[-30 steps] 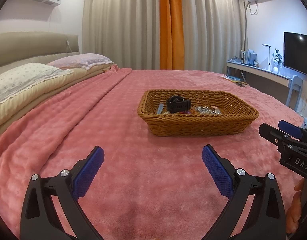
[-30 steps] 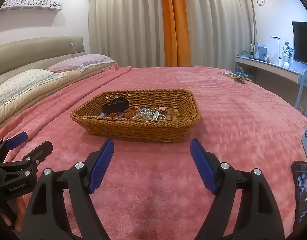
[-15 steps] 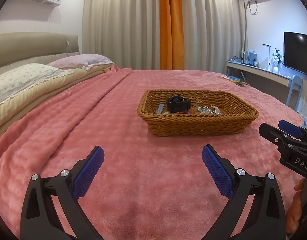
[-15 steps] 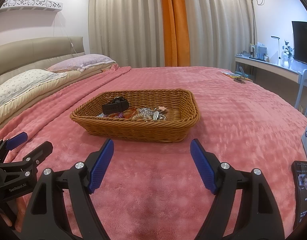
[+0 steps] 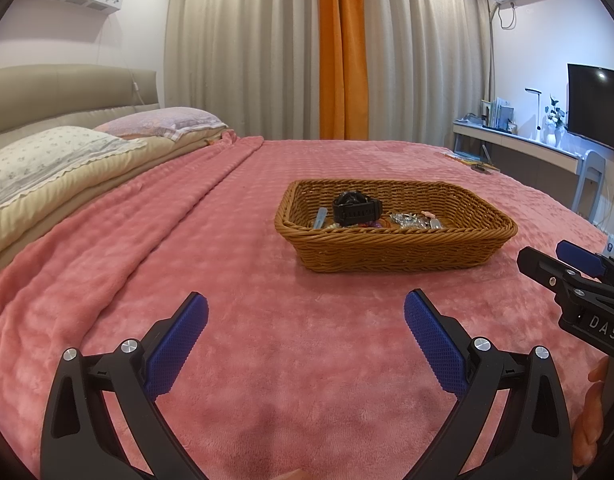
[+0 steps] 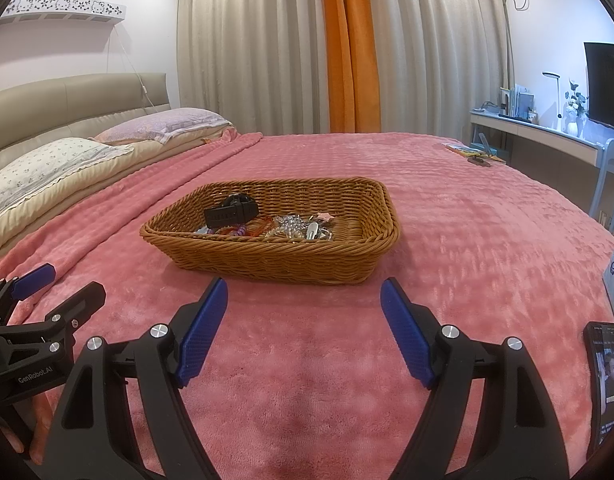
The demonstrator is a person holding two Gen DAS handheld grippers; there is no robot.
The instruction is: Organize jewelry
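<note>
Sitting in the basket (image 6: 267, 256) mid-bed (image 6: 307, 380), the watch (image 6: 231, 211) and shiny bits (image 6: 295, 226) are together; tidied or waiting, unclear. Left claw (image 5: 305, 334) and right claw (image 6: 305, 330) gape wide, empty.

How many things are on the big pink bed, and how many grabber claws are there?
Wicker baskets: 1
Pillows: 2
Phones: 1
Grippers: 2, the left gripper and the right gripper, both open and empty
Total: 6
The jewelry pile in the basket, with a black watch, is too tangled to count.
</note>
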